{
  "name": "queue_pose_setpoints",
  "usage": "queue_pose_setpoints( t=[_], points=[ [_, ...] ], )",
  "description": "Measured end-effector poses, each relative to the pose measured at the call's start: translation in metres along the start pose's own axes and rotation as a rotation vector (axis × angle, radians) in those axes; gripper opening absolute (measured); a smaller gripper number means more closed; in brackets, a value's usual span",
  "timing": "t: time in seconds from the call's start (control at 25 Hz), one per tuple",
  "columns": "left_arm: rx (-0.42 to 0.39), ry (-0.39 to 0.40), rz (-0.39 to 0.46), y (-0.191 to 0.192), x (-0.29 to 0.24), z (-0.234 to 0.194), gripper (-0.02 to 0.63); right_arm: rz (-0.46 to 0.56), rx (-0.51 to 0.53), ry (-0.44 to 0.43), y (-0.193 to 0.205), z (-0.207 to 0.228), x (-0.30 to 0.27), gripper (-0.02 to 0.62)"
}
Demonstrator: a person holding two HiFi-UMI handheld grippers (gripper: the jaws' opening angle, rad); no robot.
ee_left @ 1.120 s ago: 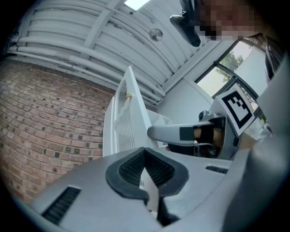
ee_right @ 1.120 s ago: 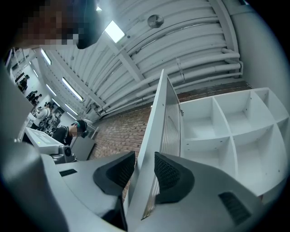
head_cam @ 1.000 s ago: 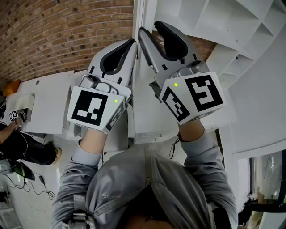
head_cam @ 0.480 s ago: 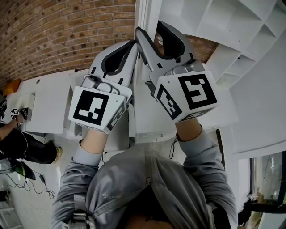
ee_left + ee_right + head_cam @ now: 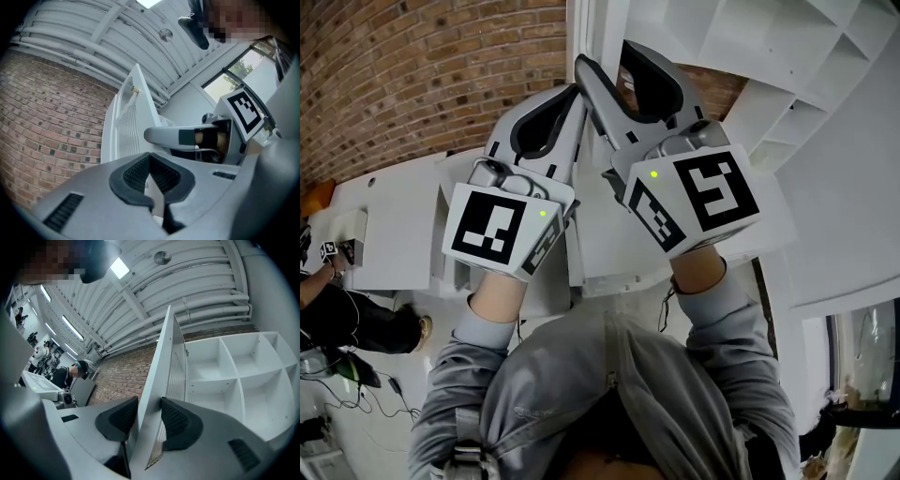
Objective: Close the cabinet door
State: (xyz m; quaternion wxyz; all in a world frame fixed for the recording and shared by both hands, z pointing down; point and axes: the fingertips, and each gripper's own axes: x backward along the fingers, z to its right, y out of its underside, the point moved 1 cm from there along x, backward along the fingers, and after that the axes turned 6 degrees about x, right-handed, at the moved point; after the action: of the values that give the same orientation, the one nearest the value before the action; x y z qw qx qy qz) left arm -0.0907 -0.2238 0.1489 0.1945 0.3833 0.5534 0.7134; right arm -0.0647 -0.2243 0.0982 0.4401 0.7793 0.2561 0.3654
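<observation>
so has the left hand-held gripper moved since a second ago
No, not noticeably: in the head view the left hand-held gripper sits as close beside the edge of the cabinet door as before.

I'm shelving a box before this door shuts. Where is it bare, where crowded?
Bare: the shelf compartments right of the cabinet door. Crowded: the door's edge, straddled by the right gripper, whose jaws have just been opening; left gripper alongside.

A red brick wall [image 5: 422,66] stands at the left; a ribbed white ceiling [image 5: 197,282] carries pipes and a bright light panel [image 5: 119,267]; a window [image 5: 234,75] shows daylight at the far right.
</observation>
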Motion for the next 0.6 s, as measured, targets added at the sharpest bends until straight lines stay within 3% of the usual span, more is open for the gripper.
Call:
queue_pose_setpoints(
  t=[0.6],
  points=[
    [0.019, 0.062, -0.007, 0.008, -0.017, 0.013, 0.006, -0.037, -0.015, 0.034, 0.006, 0.029, 0.017, 0.141]
  ],
)
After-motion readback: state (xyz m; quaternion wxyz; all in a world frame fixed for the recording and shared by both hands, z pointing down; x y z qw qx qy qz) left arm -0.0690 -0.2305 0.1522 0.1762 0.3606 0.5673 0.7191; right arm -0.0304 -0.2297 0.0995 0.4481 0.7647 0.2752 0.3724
